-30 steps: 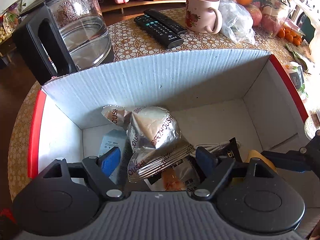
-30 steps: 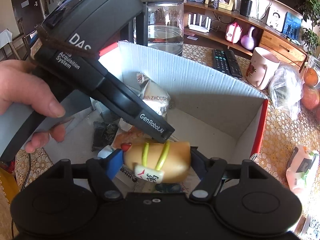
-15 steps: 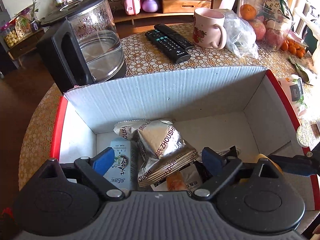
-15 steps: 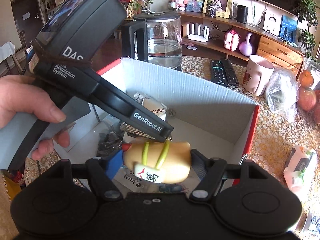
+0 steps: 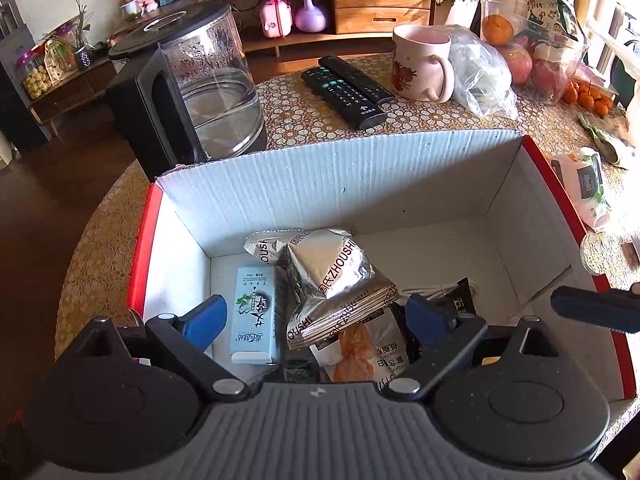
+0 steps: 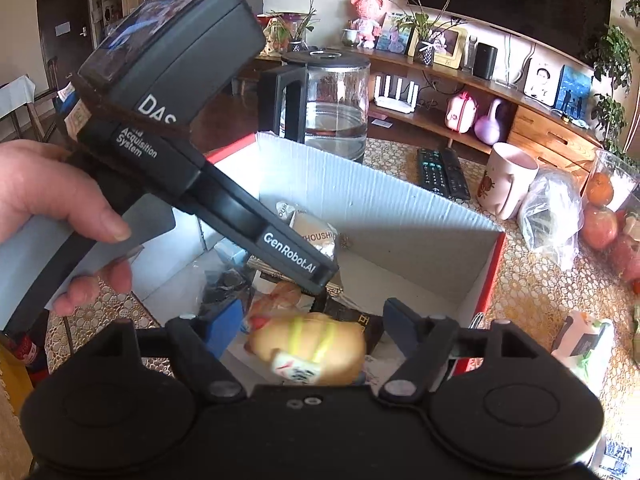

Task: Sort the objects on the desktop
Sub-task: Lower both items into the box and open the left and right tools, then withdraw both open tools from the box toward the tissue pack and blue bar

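Note:
A white cardboard box with red rims [image 5: 360,176] stands on the round table and also shows in the right wrist view [image 6: 392,208]. In it lie silver foil snack packs [image 5: 332,272], a light blue carton [image 5: 254,316] and an orange-printed packet [image 5: 360,356]. My left gripper [image 5: 316,320] is open and empty above the box's near side. My right gripper [image 6: 316,332] is open; a yellow bread-shaped toy [image 6: 308,346] is blurred between its spread fingers, which no longer touch it, over the box. The left gripper's body [image 6: 200,184] crosses the right wrist view.
A glass kettle [image 5: 208,92], two remotes [image 5: 348,92], a pink mug [image 5: 420,64], a clear plastic bag [image 5: 480,76] and fruit [image 5: 532,64] stand behind the box. A white packet [image 5: 588,188] lies to the right of the box.
My right gripper has opened and let go of the yellow toy, which is dropping into the box. Both grippers have risen and drawn back from the box.

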